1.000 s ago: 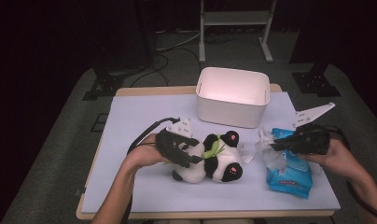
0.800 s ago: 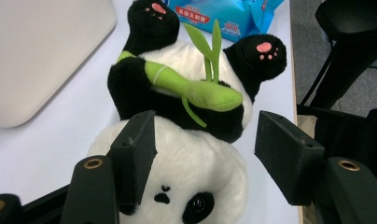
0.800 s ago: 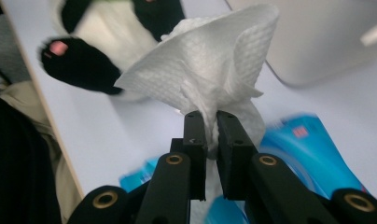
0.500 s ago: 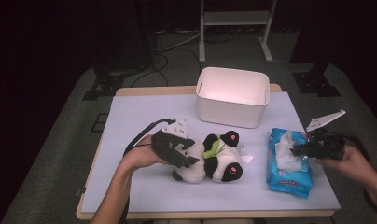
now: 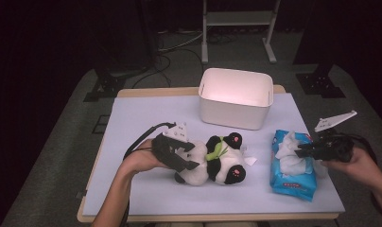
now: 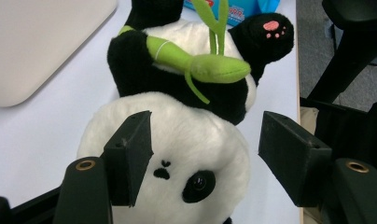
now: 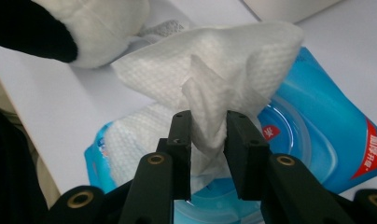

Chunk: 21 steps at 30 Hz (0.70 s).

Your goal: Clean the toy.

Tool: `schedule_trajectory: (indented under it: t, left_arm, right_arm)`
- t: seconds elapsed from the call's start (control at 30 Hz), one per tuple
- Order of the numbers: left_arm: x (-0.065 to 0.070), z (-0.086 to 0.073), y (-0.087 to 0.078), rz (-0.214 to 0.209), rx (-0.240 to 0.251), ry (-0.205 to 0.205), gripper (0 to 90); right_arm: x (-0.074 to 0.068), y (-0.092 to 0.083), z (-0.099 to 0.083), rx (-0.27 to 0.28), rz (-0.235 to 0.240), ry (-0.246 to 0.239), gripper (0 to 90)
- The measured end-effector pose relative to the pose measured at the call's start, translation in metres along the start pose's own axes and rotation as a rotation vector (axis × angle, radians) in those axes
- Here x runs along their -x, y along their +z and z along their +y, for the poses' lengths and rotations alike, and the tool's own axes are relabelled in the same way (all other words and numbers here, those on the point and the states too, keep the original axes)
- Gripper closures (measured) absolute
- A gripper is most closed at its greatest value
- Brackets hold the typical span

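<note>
From above, my left gripper (image 5: 186, 158) is at the plush black-and-white panda (image 5: 217, 161) on the lilac mat (image 5: 142, 118). Its jaws, opening, straddle the head. My right gripper (image 7: 207, 140), loosening, has the white wipe (image 7: 214, 88) between its jaws above the blue wipes pack (image 7: 317, 135); the label is unreadable

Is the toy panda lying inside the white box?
No, the toy panda lies on the table in front of the white box, not in it.

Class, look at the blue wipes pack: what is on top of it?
A crumpled white wipe lies on the blue wipes pack, bunched between the right claw's jaws. The wipe covers the pack's opening.
</note>
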<state>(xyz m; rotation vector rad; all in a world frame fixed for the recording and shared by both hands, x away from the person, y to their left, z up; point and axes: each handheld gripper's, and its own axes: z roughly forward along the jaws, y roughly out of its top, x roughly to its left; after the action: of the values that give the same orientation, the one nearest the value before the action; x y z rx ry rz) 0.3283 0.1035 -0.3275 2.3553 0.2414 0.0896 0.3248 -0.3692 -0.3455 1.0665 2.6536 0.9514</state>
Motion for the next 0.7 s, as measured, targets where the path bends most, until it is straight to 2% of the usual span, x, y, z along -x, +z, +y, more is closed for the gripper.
schedule_trajectory:
  t: [0.4, 0.7]
  left_arm:
    - [-0.001, -0.003, -0.003, 0.016, -0.004, -0.006, 29.9]
    - [-0.002, -0.012, -0.006, 0.032, 0.005, -0.025, 28.1]
  right_arm:
    - [-0.009, -0.018, 0.017, 0.038, -0.006, -0.04, 64.9]
    - [-0.019, -0.004, 0.036, 0.059, 0.055, -0.082, 60.9]
